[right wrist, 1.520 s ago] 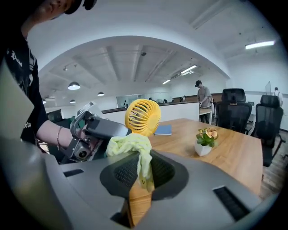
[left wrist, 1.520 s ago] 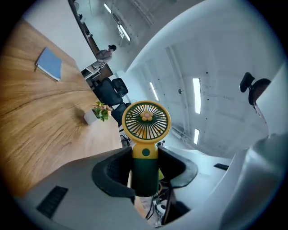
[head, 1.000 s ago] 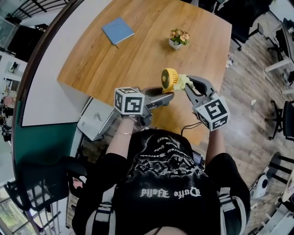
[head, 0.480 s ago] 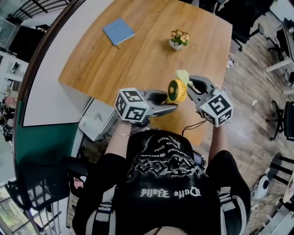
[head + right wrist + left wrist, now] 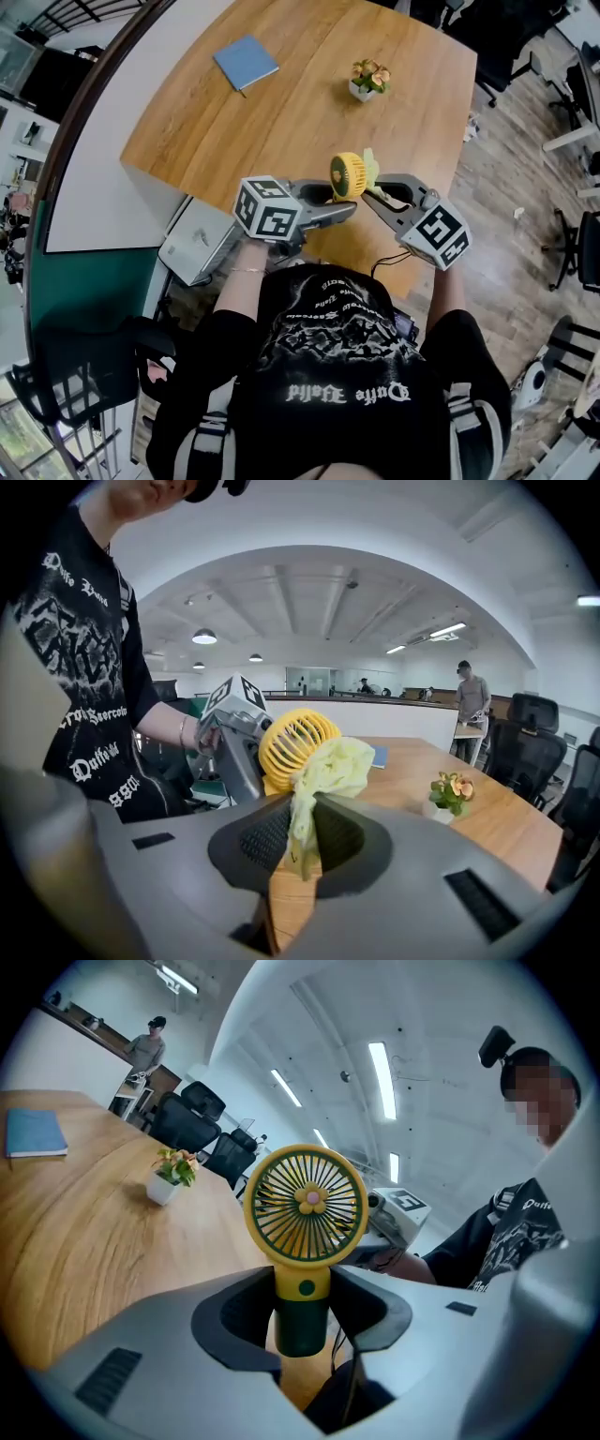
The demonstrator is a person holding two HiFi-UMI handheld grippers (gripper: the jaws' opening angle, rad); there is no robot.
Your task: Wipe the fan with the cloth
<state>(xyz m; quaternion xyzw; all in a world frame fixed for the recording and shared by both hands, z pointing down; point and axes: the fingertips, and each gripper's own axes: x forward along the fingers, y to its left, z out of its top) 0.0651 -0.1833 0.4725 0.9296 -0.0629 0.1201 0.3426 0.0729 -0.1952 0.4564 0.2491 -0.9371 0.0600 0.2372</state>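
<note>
- The fan (image 5: pixel 349 175) has swung back left; the cloth (image 5: pixel 371 167) has dropped from above it to its right side
- Left gripper (image 5: pixel 302 1309) fingers clamp the fan's handle above the tabletop (image 5: pixel 281 103) edge
- Right gripper (image 5: pixel 300 841) fingers pinch the cloth against the fan's cage

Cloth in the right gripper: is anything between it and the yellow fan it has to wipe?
Nothing visible. The cloth, pinched in the right gripper, lies right against the fan, on its yellow grille. The left gripper holds the fan by its green handle above the table.
</note>
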